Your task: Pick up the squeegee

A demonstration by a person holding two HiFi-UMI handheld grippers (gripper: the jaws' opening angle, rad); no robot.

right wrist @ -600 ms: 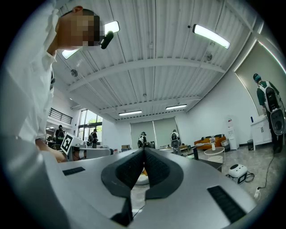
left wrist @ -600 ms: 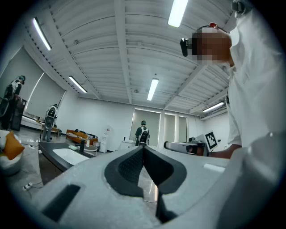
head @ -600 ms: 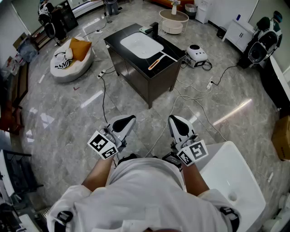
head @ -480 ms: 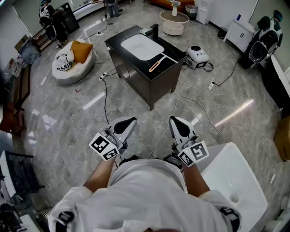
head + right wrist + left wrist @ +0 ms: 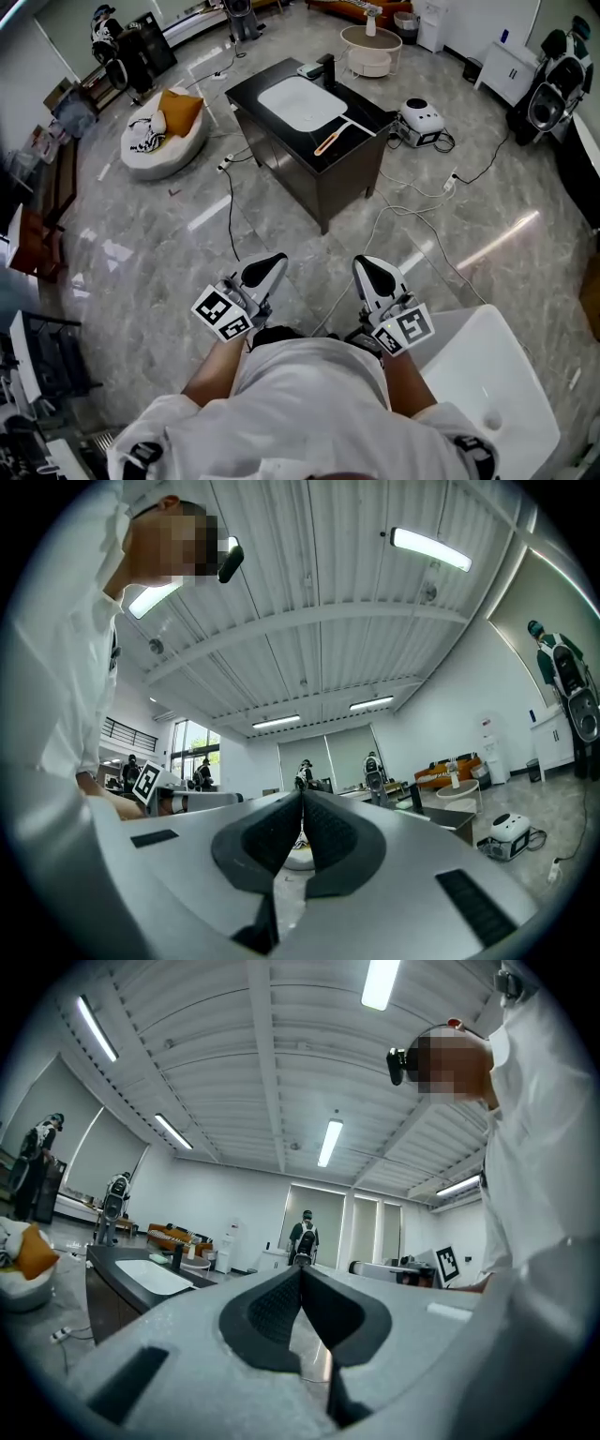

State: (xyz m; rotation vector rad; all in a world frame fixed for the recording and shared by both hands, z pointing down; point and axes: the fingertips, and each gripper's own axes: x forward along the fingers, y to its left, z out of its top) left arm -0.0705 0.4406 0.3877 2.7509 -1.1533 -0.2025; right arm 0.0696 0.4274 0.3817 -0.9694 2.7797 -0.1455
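Note:
The squeegee (image 5: 334, 138), with an orange handle and a pale blade, lies on the black counter (image 5: 356, 131) beside the white sink (image 5: 300, 101), far ahead of me. Both grippers are held close to my body, well short of the counter. My left gripper (image 5: 265, 270) is shut with nothing in it; its dark pads meet in the left gripper view (image 5: 301, 1271). My right gripper (image 5: 373, 273) is also shut and empty, with its pads touching in the right gripper view (image 5: 302, 799).
Cables (image 5: 412, 202) trail over the grey floor between me and the counter. A white basin (image 5: 487, 375) stands at my right. A round white bed with an orange cushion (image 5: 161, 131) lies at the left. A small white robot (image 5: 422, 120) sits right of the counter.
The counter and the rest of the room have slid a little down and right in the head view. Both grippers sit slightly lower in frame, still shut.

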